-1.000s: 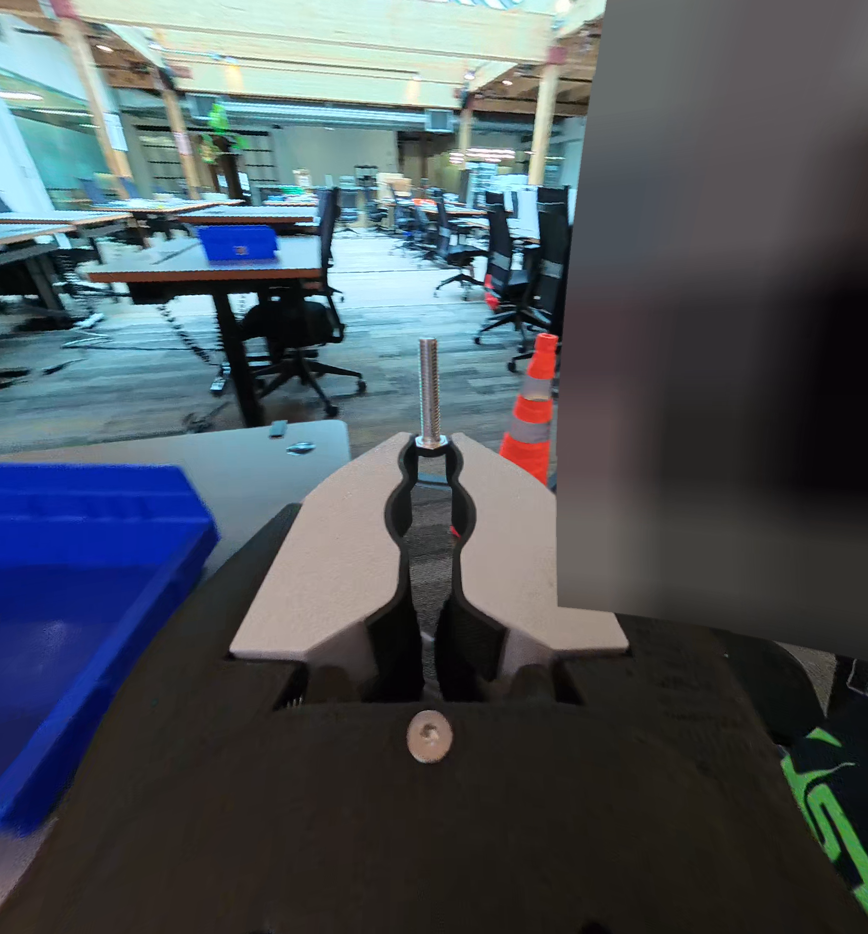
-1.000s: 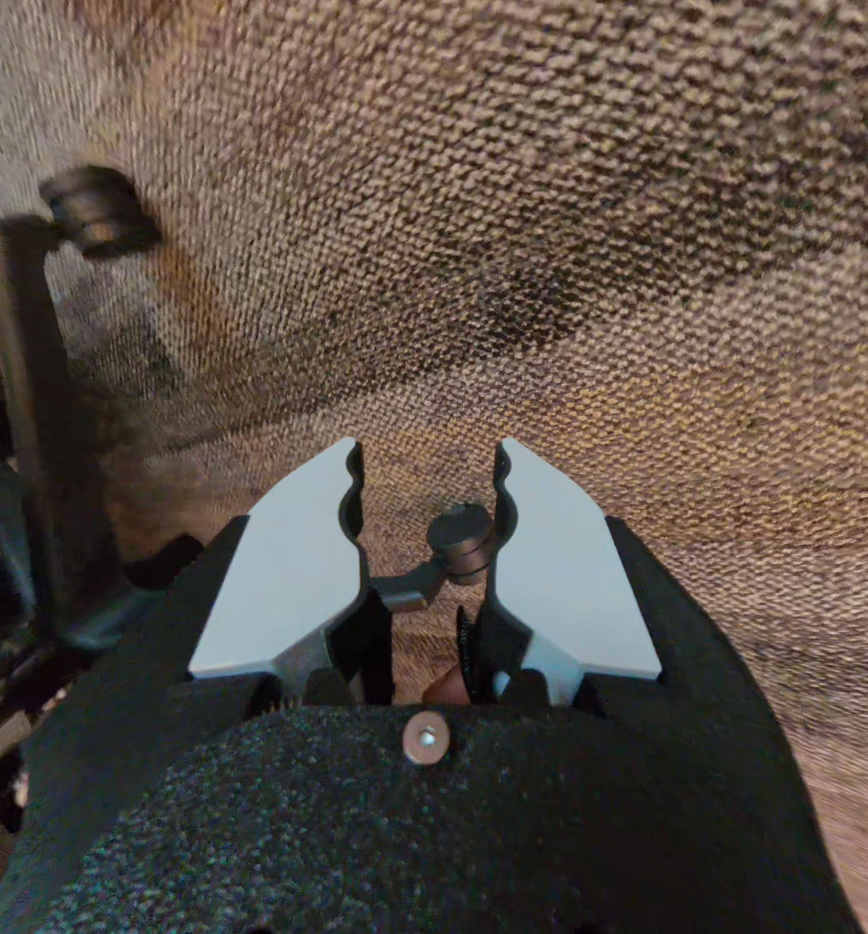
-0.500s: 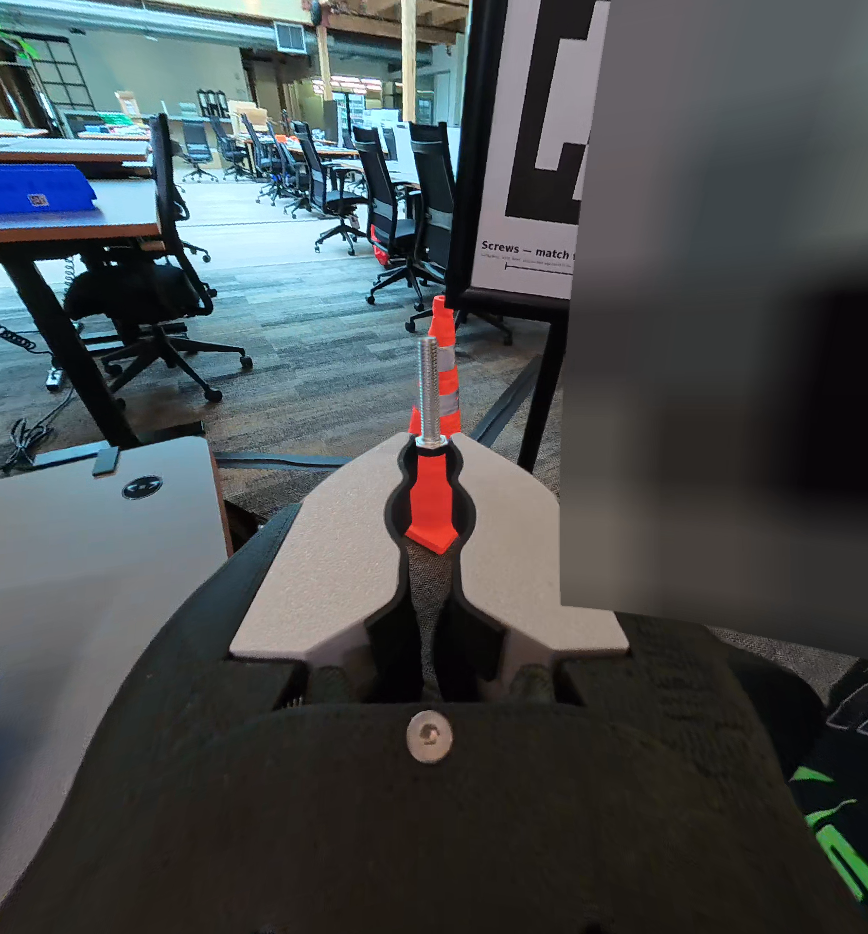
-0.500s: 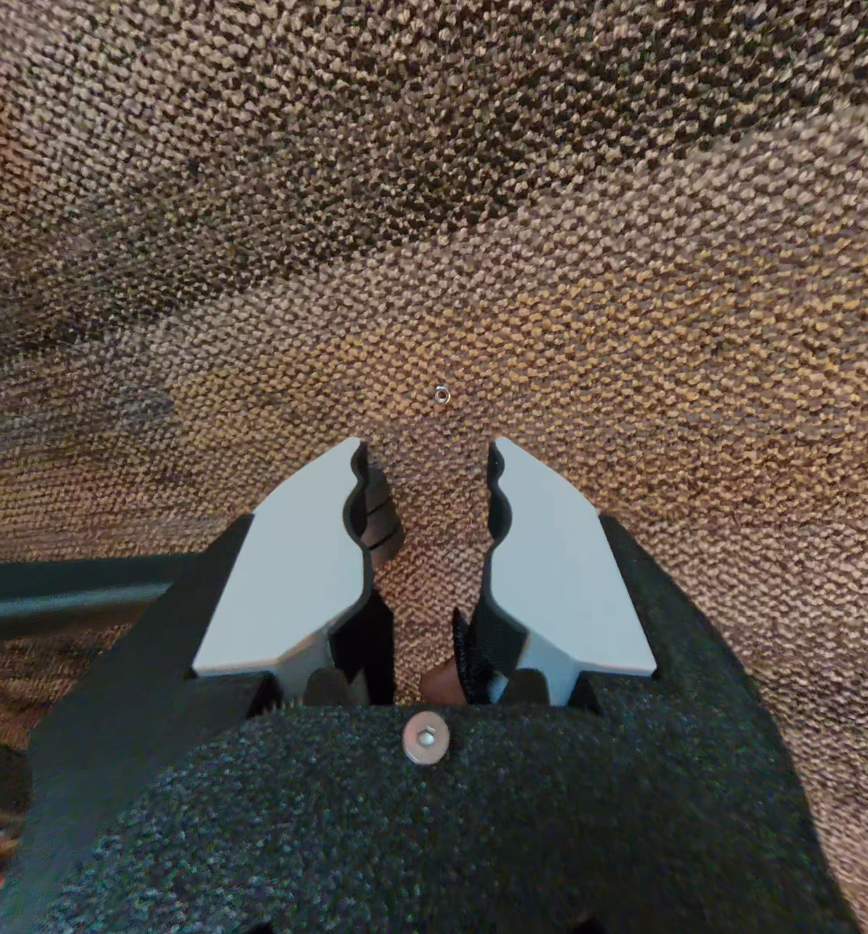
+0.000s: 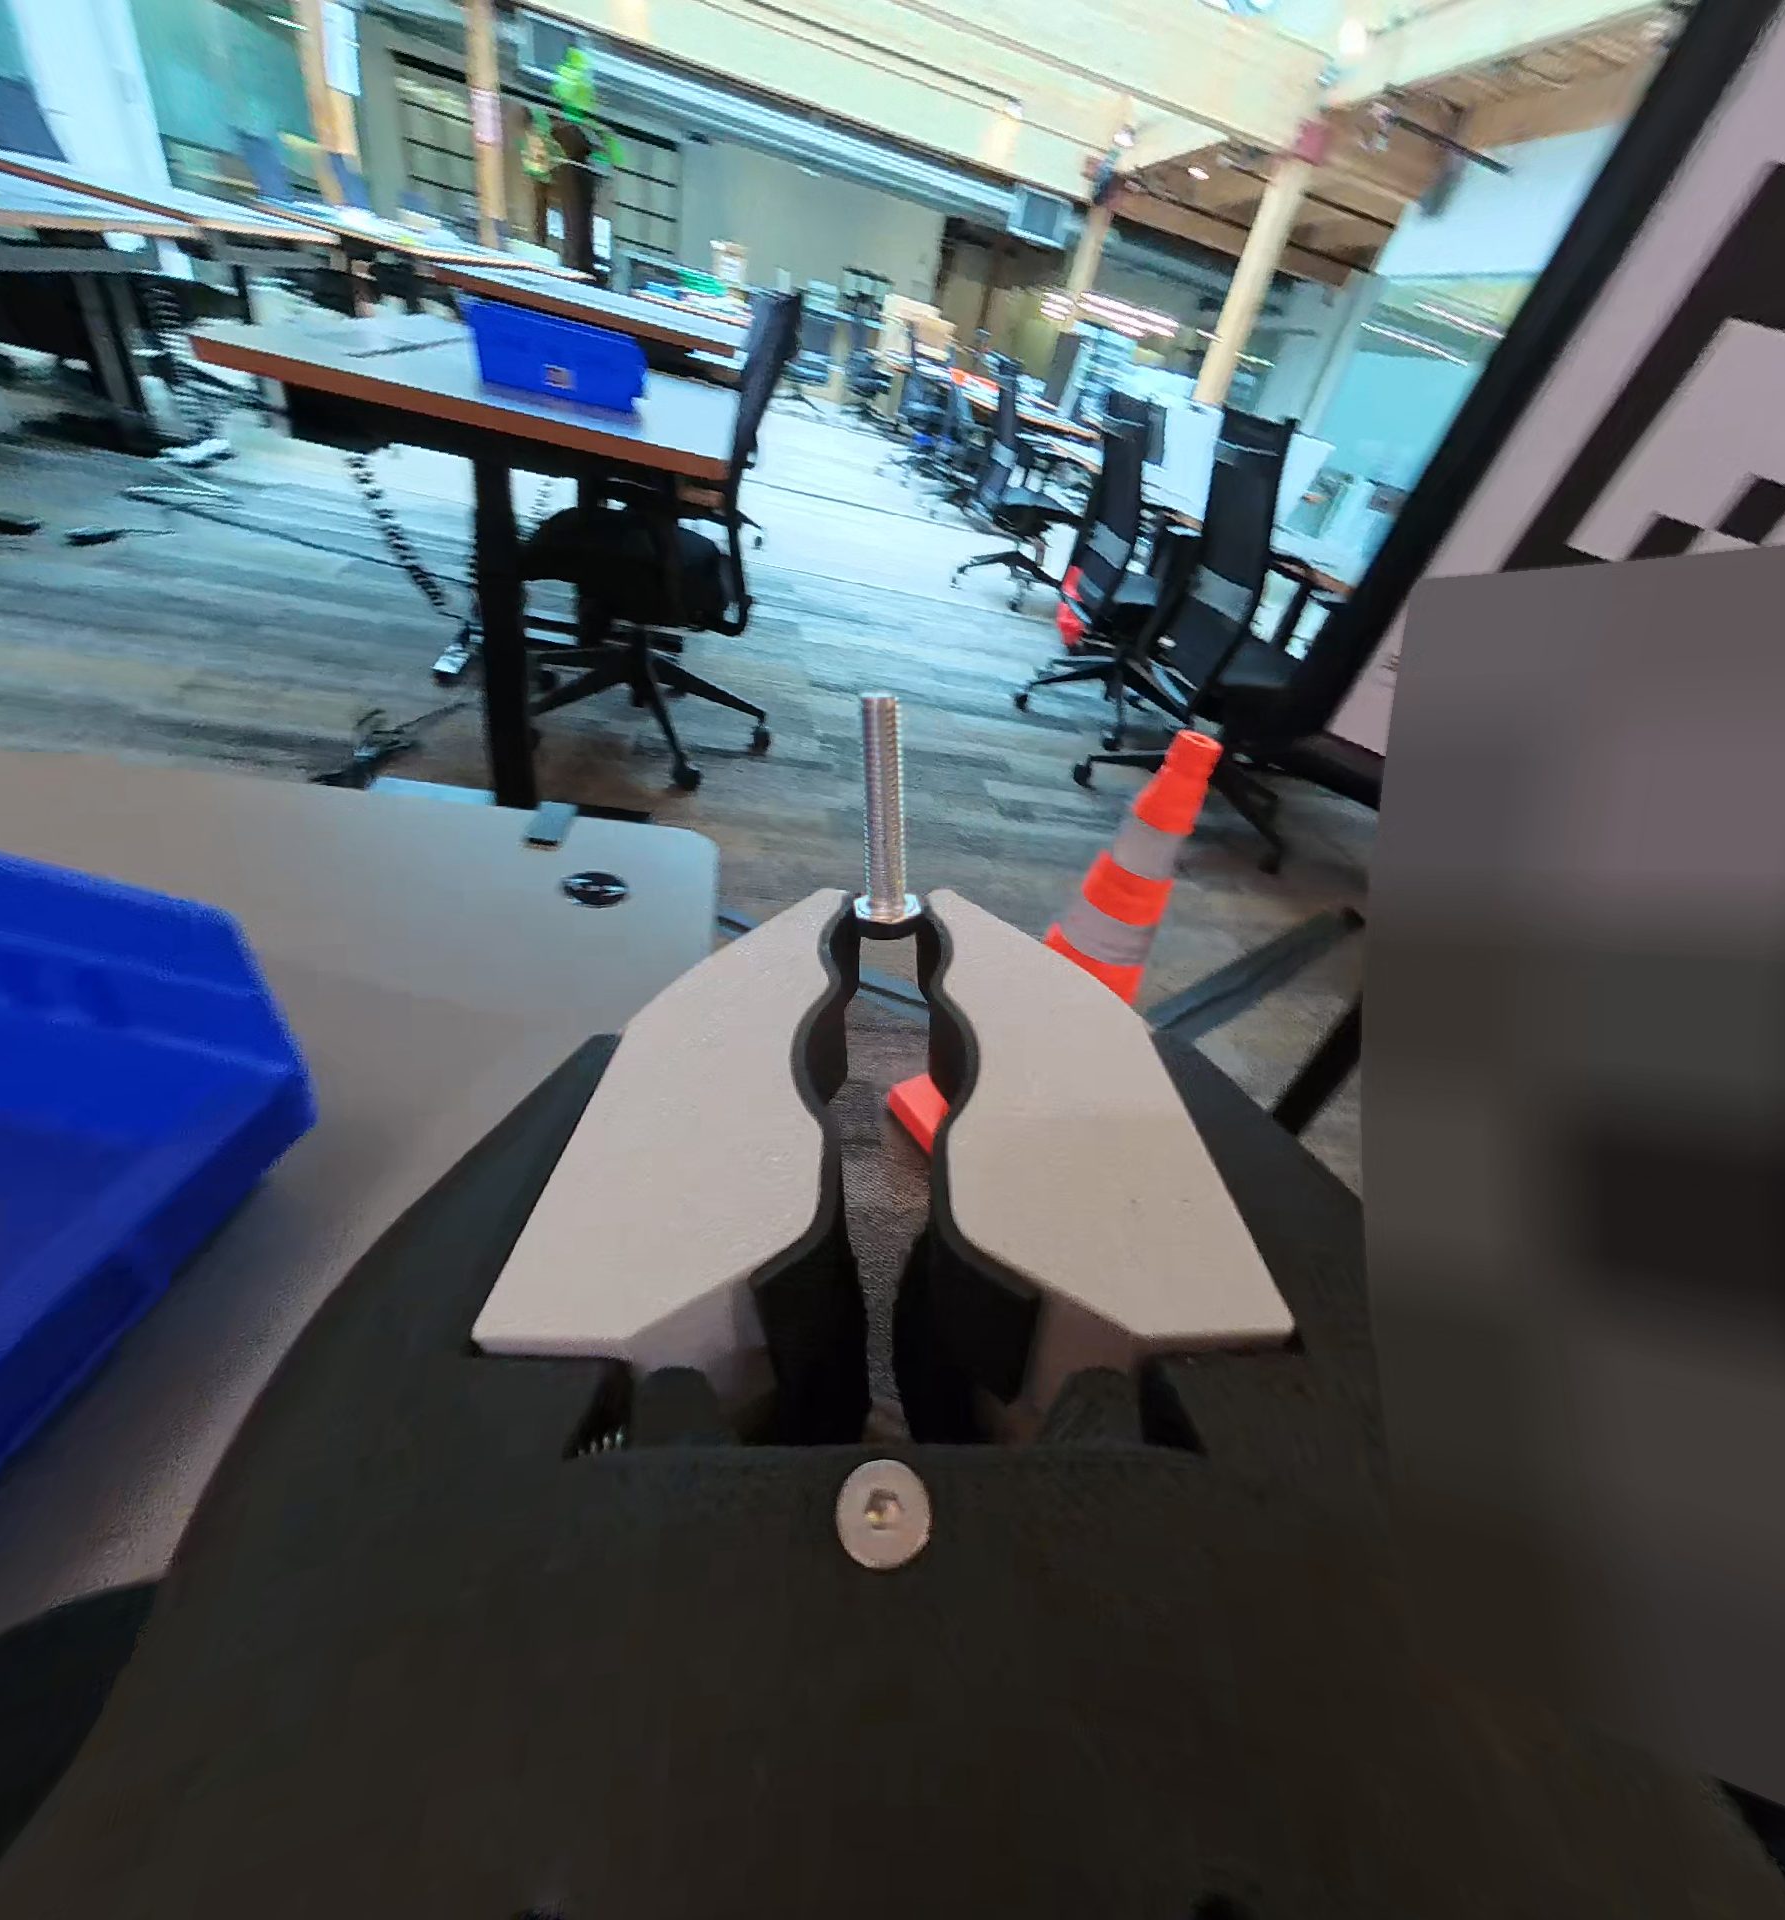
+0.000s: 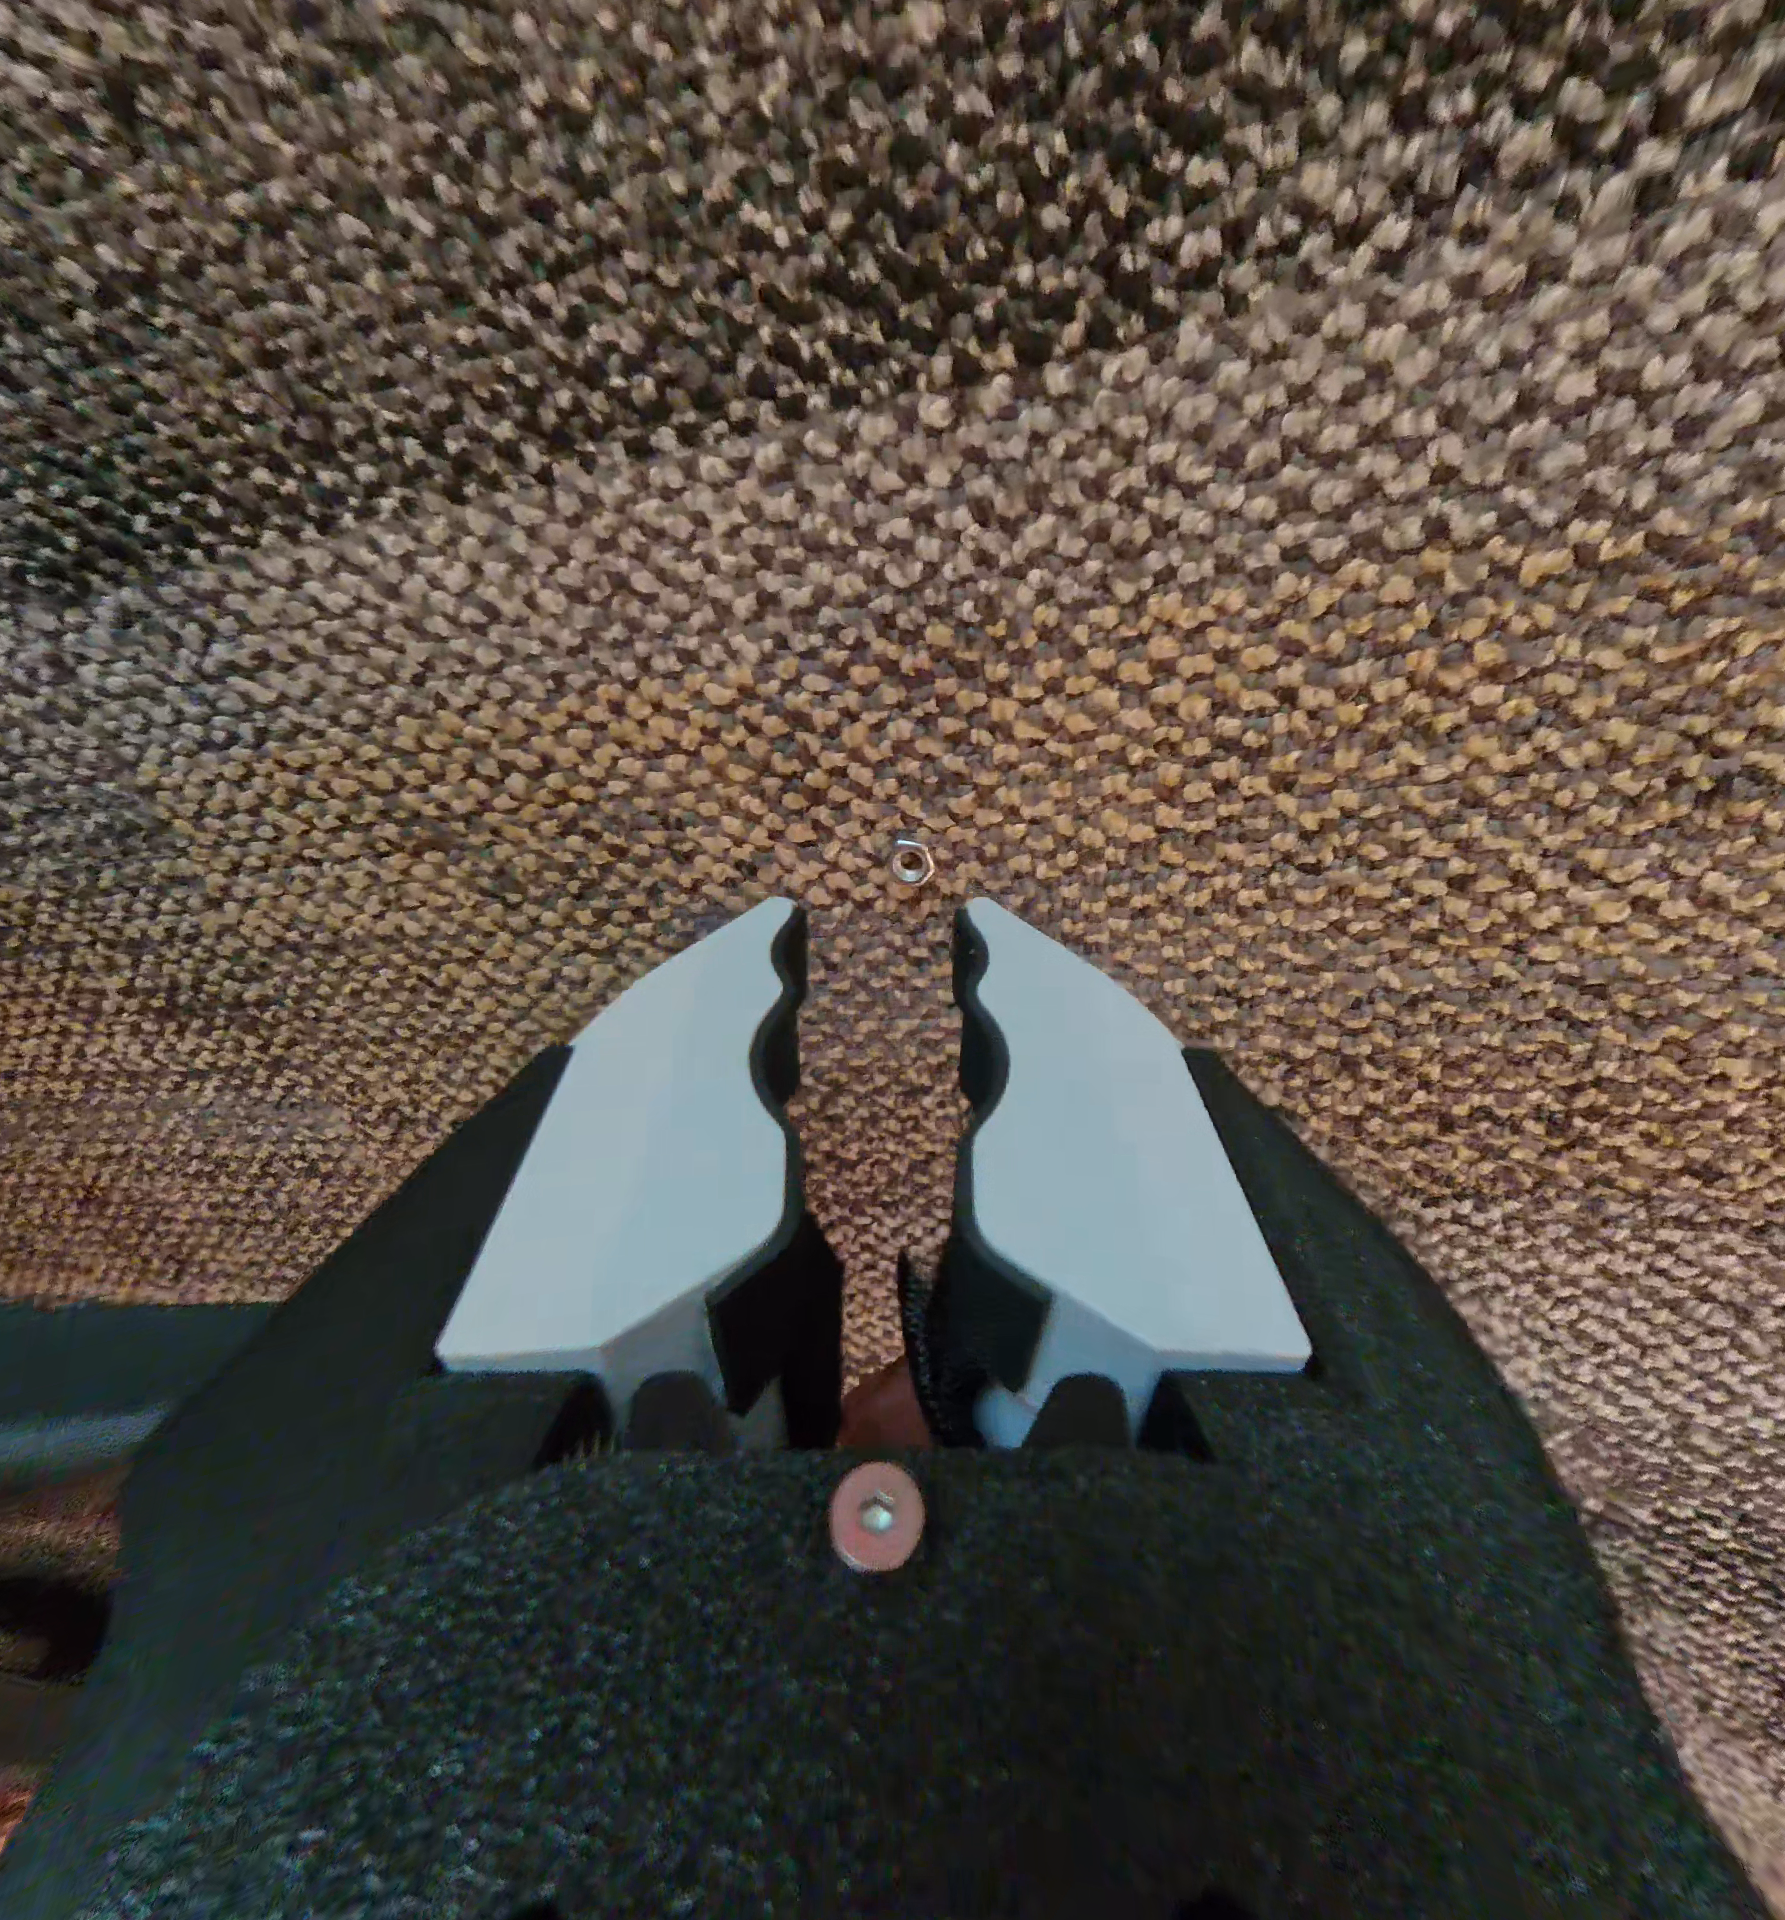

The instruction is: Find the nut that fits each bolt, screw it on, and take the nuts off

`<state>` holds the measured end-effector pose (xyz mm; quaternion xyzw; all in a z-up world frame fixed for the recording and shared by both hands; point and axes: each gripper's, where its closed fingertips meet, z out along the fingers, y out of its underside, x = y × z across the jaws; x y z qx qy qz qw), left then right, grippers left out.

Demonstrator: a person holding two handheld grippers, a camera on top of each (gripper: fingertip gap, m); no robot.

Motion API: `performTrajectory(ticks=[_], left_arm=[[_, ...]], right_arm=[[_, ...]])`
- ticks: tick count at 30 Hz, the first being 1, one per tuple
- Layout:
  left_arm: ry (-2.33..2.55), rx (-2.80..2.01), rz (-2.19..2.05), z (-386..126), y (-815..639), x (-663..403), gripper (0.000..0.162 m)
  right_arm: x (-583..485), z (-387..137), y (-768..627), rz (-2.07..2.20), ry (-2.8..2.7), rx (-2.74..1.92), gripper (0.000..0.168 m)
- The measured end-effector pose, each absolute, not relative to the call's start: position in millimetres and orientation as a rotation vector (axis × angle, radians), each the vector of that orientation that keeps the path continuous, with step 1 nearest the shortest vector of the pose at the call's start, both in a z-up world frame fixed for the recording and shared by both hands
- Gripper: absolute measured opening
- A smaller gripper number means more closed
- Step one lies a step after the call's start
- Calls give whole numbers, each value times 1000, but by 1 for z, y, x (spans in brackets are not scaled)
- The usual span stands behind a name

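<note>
Right tongs (image 6: 880, 914) now nearer nut (image 6: 910, 861); bolt (image 5: 882, 805) upright in left tongs (image 5: 890, 906).

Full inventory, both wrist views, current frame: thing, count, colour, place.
bolt: 1, silver, upright, head pinched at the left tool's tips
nut: 1, silver, flat on the carpet just ahead of the right tool's tips
carpet: brown and tan, fills the right wrist view
blue bin: 1, near left, on the grey table
grey table: 1, near left
second blue bin: 1, on a far desk
traffic cone: 1, orange with grey bands, on the floor right of the bolt
office chairs: several, black, at the desks
sign board: 1, black frame, upper right
left tool: grey fingers, shut on the bolt
right tool: grey fingers, open, empty
</note>
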<state>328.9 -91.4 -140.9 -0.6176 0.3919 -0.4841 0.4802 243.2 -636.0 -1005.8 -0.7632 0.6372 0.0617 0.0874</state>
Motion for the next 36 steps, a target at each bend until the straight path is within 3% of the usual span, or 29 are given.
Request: performTrajectory(ticks=[11, 36], left_arm=[[831, -1590, -960, -152, -36, 293, 10], [893, -1586, -924, -153, -39, 284, 10]], right_arm=[[241, -1026, -633, 163, 1913, -2302, 22], [242, -1032, -637, 203, 1988, -2287, 5]])
